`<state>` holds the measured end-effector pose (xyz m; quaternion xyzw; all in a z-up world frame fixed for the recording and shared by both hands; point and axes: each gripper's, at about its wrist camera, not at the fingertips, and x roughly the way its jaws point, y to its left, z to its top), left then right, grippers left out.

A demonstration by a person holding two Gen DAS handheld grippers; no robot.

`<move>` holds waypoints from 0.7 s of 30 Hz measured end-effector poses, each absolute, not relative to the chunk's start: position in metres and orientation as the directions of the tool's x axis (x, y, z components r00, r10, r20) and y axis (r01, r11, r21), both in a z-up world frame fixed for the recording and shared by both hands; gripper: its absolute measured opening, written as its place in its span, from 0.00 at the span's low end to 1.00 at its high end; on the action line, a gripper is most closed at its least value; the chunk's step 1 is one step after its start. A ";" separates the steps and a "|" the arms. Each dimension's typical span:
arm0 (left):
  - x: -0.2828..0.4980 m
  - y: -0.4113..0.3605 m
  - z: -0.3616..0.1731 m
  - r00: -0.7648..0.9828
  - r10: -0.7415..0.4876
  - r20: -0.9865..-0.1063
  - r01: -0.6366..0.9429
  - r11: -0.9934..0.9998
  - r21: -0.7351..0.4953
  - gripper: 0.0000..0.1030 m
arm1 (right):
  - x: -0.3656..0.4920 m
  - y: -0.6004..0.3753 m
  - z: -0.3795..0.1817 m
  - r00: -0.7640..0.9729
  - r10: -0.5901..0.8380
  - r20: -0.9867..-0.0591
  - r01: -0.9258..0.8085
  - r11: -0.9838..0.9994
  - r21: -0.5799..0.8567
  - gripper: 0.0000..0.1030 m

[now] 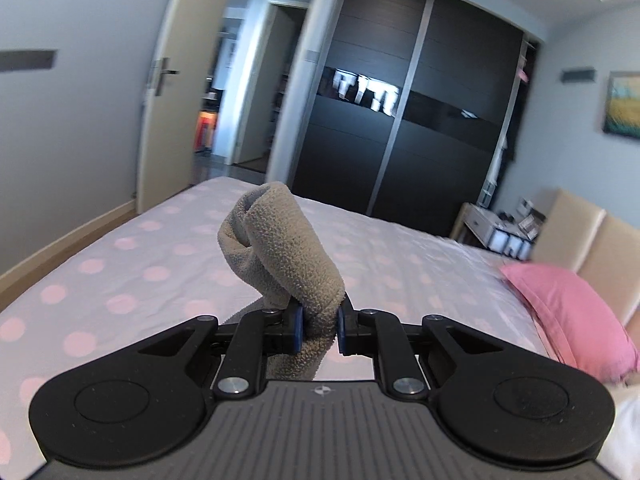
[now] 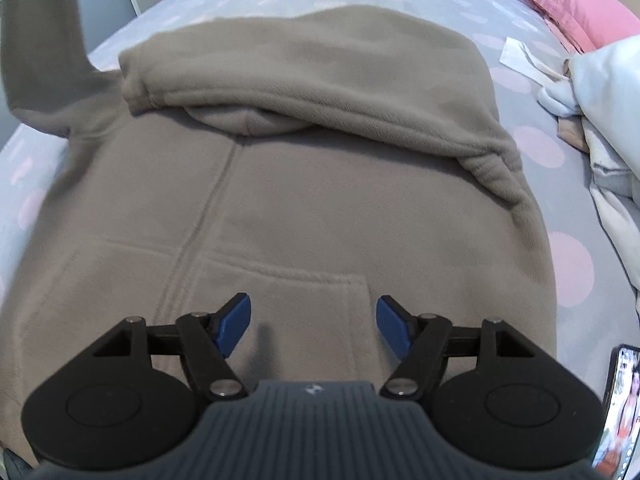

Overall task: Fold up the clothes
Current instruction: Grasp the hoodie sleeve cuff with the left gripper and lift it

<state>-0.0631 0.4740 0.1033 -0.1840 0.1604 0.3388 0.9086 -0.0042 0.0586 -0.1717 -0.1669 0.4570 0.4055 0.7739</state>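
So the left gripper is clamping down on a rolled-up bit of the taupe fleece hoodie, probably a sleeve cuff, and it's sticking up above the blue pads over the polka-dot bed. The right gripper is hanging with its jaws spread wide and nothing between them, just above the hoodie, around the front pocket. No readable writing anywhere; there's only a small round emblem on each gripper body, too tiny to make out. The hoodie is lying front-up on the bed, hood flopped down over the chest, centre seam running down the middle, fuzzy texture. A pink pillow and some white laundry are sitting off to the right.
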 end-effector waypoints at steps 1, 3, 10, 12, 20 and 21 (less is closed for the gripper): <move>-0.051 0.469 0.103 0.727 0.543 -0.420 -0.662 0.716 -0.220 0.13 | -0.004 0.059 -0.169 0.255 0.484 -0.837 -0.780 0.615 0.118 0.70; -0.028 0.459 0.100 0.747 0.512 -0.425 -0.633 0.742 -0.219 0.13 | -0.002 0.058 -0.164 0.260 0.499 -0.827 -0.774 0.620 0.130 0.70; 0.034 0.407 0.082 0.815 0.369 -0.447 -0.508 0.826 -0.244 0.13 | 0.008 0.052 -0.157 0.269 0.520 -0.811 -0.739 0.651 0.172 0.70; 0.049 0.391 0.071 0.828 0.324 -0.458 -0.469 0.848 -0.247 0.13 | 0.009 0.052 -0.156 0.268 0.523 -0.809 -0.735 0.654 0.178 0.70; 0.095 0.338 0.004 0.796 0.189 -0.575 -0.356 0.915 -0.192 0.13 | 0.025 0.049 -0.159 0.323 0.435 -0.840 -0.696 0.711 0.101 0.70; 0.101 0.331 -0.005 0.785 0.179 -0.593 -0.341 0.924 -0.172 0.13 | 0.027 0.048 -0.159 0.333 0.424 -0.842 -0.689 0.719 0.090 0.71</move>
